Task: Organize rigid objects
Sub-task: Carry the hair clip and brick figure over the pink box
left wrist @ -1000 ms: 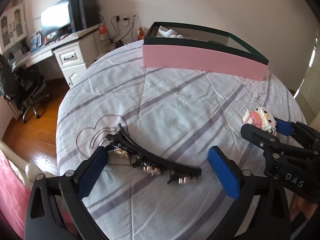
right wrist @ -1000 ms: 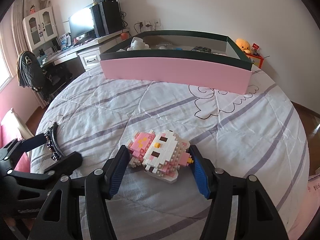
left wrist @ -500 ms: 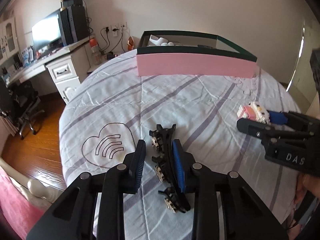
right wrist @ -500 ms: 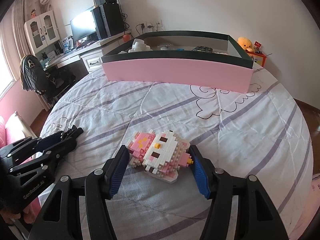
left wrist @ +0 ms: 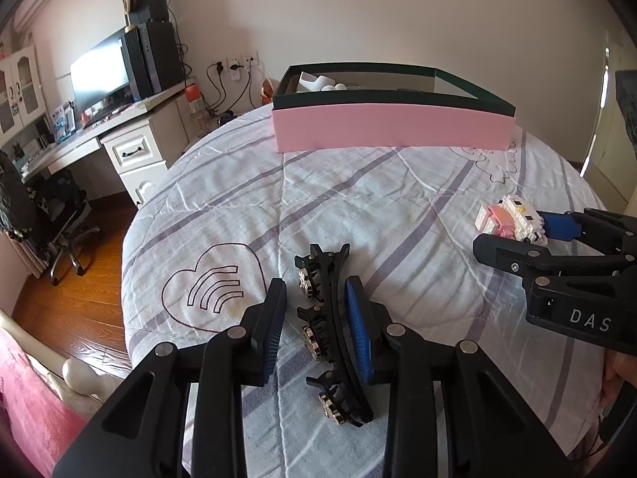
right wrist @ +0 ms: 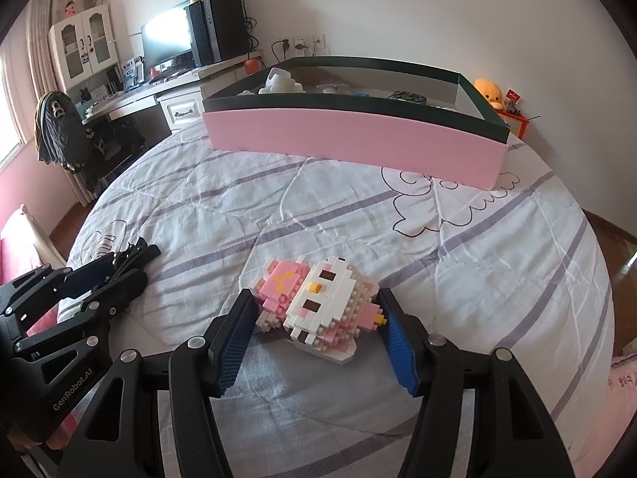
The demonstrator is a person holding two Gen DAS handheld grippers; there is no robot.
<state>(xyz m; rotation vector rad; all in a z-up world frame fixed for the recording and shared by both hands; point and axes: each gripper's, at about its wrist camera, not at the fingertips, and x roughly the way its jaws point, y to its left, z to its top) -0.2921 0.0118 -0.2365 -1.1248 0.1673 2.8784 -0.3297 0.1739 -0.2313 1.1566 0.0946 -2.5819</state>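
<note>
A black hair clip (left wrist: 330,318) with rhinestone teeth lies lengthwise on the striped bedspread (left wrist: 358,207). My left gripper (left wrist: 316,290) is shut on it, its blue right pad against the spine. In the right wrist view the left gripper (right wrist: 131,263) shows at far left, with the hair clip's tips (right wrist: 139,247) poking out. A pink and white brick figure (right wrist: 318,302) rests on the bed, and my right gripper (right wrist: 314,298) has its pads against both sides of it. From the left wrist, the right gripper (left wrist: 513,231) and brick figure (left wrist: 509,219) appear at right.
A pink box with a dark green rim (right wrist: 358,139) stands at the bed's far side and holds several items. A desk with a monitor (left wrist: 99,75) and an office chair (left wrist: 59,207) stand left of the bed. A yellow plush (right wrist: 489,89) sits behind the box.
The left jaws went from wide apart to narrow around the hair clip, which turned from lying crosswise to lengthwise between the pads. The right gripper and brick figure have not moved.
</note>
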